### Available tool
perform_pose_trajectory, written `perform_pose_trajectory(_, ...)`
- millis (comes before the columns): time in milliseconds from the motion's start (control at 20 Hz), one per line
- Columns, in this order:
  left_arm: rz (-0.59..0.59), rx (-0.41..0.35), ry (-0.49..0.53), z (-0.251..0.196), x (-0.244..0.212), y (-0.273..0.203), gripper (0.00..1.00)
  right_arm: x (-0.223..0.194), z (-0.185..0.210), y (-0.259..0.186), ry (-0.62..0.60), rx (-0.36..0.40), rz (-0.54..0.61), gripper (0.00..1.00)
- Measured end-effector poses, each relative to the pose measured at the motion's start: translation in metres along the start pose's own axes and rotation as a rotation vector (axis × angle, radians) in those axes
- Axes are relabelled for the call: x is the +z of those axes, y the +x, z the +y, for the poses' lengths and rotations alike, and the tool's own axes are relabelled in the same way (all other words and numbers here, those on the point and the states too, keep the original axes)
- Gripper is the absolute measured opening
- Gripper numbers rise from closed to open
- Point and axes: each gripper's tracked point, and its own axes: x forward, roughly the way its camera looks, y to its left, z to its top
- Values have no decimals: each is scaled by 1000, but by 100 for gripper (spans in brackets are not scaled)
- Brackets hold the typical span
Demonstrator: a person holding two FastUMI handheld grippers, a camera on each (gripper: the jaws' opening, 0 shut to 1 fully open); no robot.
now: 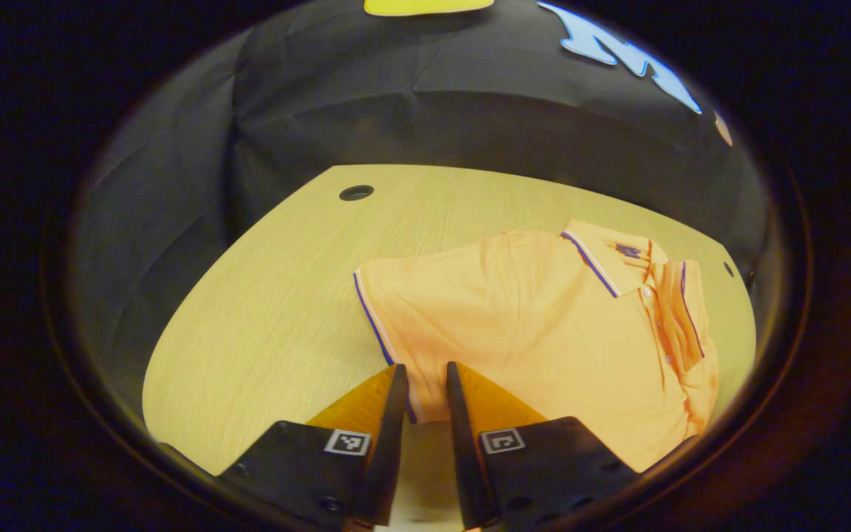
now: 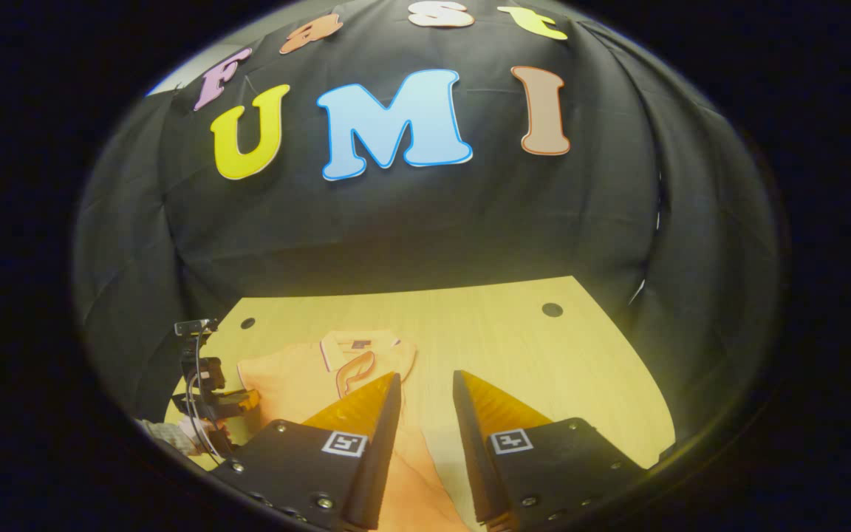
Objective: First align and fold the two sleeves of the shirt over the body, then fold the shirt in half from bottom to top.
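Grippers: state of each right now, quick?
Left gripper: open, fingers astride the orange shirt's sleeve edge, not clamped.
Right gripper: open, holding nothing, above the shirt and table.

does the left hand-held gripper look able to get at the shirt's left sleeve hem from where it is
Probably yes: the left hand-held gripper is open, and the striped sleeve hem of the shirt lies just ahead, with nothing between.

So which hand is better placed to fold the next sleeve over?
Probably the left: its gripper sits open right at the shirt's striped sleeve edge, while the right gripper hovers higher, open.
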Motion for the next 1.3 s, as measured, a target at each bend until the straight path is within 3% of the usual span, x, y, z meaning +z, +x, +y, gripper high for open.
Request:
perform_pose_trajectory(50, -2, -8, 3, -1, 0, 0, 31, -1, -1, -1, -4, -1, 2, 46)
perform_pose_trajectory(100, -2, -9, 0, -1, 2, 0, 31, -3, -1, -2, -8, -1, 1, 46)
perform_pose_trajectory(150, -4, -9, 7, -1, 4, -1, 15, -3, -2, -3, -11, -4, 2, 46)
perform_pose_trajectory(250, 11, 6, 40, -1, 2, -1, 10, -5, -4, -6, -6, -8, -1, 46)
perform_pose_trajectory(400, 19, 37, 87, -3, 6, -2, 10, -8, -8, -8, 9, -18, -4, 46)
perform_pose_trajectory(600, -64, 32, 178, -20, 37, -16, 10, -17, -15, -15, 33, -33, 1, 46)
perform_pose_trajectory(950, -212, -97, 434, -115, 77, -46, 10, -28, -26, -21, 88, -52, 5, 46)
perform_pose_trajectory(1100, -247, -183, 561, -169, 67, -58, 10, -33, -32, -23, 101, -64, 0, 46)
perform_pose_trajectory(1300, -224, -259, 637, -212, 37, -67, 10, -43, -47, -30, 127, -90, 2, 46)
